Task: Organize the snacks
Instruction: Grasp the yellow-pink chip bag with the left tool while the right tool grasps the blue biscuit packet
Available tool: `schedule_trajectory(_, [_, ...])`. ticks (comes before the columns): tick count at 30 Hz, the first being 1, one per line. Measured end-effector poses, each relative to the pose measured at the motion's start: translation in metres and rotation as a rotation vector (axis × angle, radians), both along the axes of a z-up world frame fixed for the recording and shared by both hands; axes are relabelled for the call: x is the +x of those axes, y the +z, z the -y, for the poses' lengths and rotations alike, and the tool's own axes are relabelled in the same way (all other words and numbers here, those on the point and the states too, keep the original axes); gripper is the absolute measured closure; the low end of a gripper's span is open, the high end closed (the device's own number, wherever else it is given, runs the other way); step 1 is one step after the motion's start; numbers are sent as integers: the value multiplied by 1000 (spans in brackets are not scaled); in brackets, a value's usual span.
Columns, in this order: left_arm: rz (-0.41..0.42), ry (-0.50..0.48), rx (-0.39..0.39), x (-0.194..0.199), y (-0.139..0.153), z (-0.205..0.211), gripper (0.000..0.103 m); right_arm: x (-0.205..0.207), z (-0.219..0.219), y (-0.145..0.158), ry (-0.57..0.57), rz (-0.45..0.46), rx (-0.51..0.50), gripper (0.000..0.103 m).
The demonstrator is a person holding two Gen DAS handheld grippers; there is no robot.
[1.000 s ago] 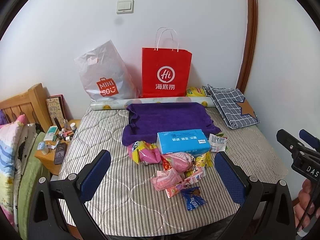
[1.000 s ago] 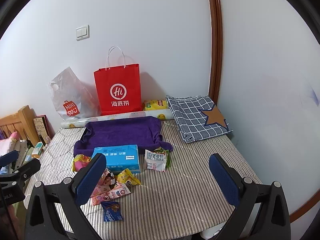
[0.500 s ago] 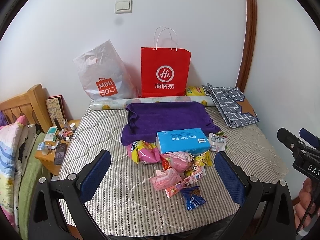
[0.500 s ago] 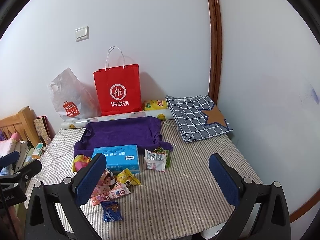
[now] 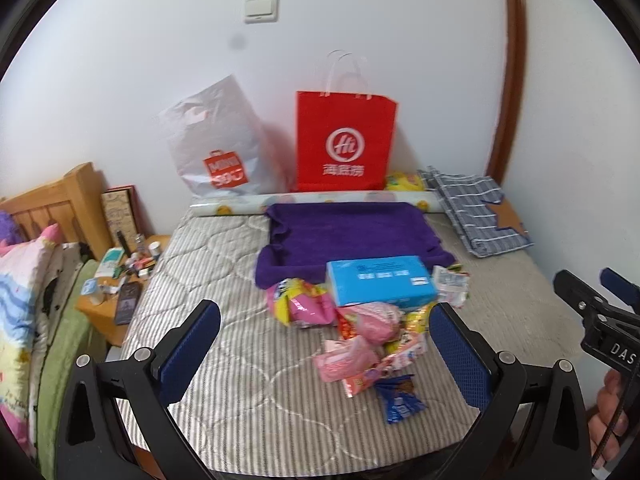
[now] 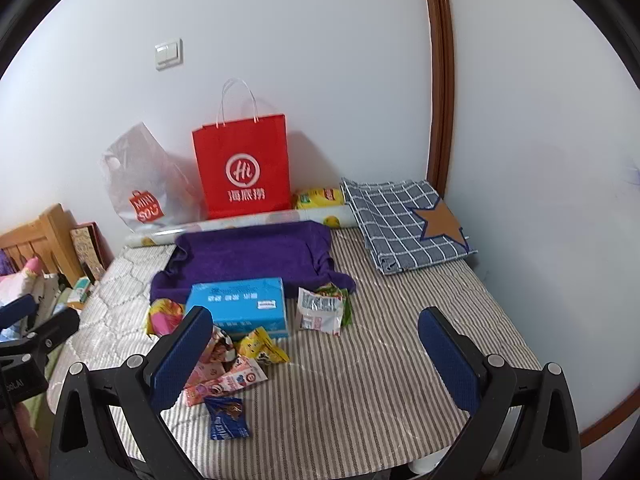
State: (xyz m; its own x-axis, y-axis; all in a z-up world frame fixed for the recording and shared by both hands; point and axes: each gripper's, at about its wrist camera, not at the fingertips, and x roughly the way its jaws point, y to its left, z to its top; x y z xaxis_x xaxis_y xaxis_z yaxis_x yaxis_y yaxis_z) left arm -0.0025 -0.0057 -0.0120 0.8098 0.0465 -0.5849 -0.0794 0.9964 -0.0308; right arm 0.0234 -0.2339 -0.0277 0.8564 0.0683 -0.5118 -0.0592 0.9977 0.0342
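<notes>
Both empty, jaws spread wide: left gripper (image 5: 324, 344) and right gripper (image 6: 316, 354), above the near edge of the bed (image 6: 400, 360). Just beyond, loose snack packets (image 5: 360, 344) heaped beside a blue box (image 6: 240, 304). Probably light, crinkly, slippery; best pinched at a flat sealed edge.

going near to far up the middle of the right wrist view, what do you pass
dark blue snack packet → pink snack packets → yellow snack packet → blue box → purple towel → patterned roll → red paper bag
</notes>
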Motion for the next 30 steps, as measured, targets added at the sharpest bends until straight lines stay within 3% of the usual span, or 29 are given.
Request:
schedule_trajectory(6, [-49,70,-3,14,-25,-13,0,21,-7,-29,-6,-66,2,0])
schedule_trajectory(13, [-124,49,23,35,-62,-24,1,38,-18,-75,46,-158,41,0])
schedule_trajectory(17, [-176,53,-7,47,-82,-37,5,47,-28,-98,114,-234,102,0])
schedule_trajectory(24, [-263,76,-20,68,-115,-58,12,53,-57,-138,221,-340,101,17])
schedule_trajectory(30, [-274,88,-95,72,-126,-75,17,53,-82,-165,327,-408,78,31])
